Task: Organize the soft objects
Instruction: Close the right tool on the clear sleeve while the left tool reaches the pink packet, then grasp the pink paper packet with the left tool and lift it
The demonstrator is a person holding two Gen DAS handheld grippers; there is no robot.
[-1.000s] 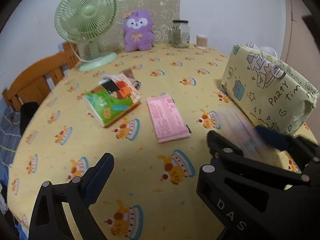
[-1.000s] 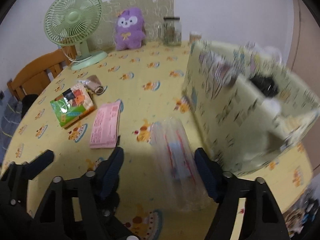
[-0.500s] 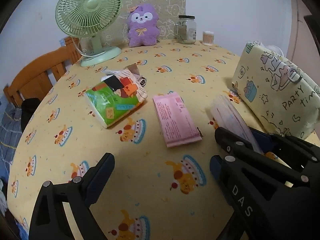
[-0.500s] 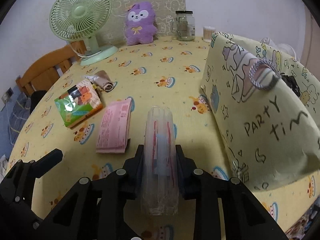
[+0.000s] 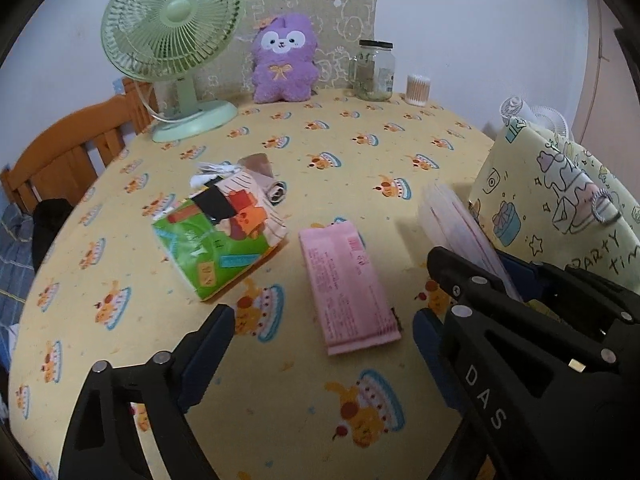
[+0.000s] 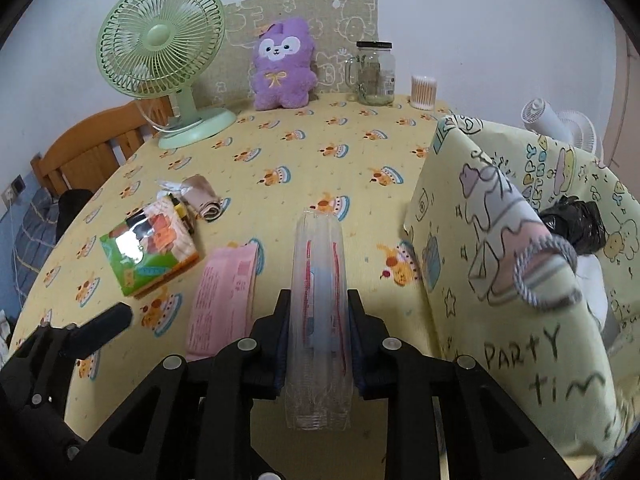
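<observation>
My right gripper (image 6: 319, 308) is shut on a clear plastic pack (image 6: 318, 264) with red and blue print, held on edge above the yellow tablecloth; its jaws are still closing a little. The left wrist view shows that pack (image 5: 452, 220) beside the yellow party gift bag (image 5: 560, 208). The bag (image 6: 500, 240) stands open-topped just right of the pack. My left gripper (image 5: 320, 336) hangs over the near end of a flat pink pack (image 5: 344, 280); its jaws are closing but no pad touches it. A green tissue pack (image 5: 220, 236) and a rolled beige cloth (image 5: 264, 172) lie further left.
A purple plush (image 5: 284, 60), a green desk fan (image 5: 172, 36), a glass jar (image 5: 374, 70) and a cotton-swab tub (image 5: 418, 90) line the far edge by the wall. A wooden chair (image 5: 72, 152) stands at the left. Something black (image 6: 576, 224) sits inside the bag.
The right jaws, wide around the blurred clear pack a second ago, have shut on it. The bag has stopped moving. The left jaws have narrowed slightly and the pink pack sits closer.
</observation>
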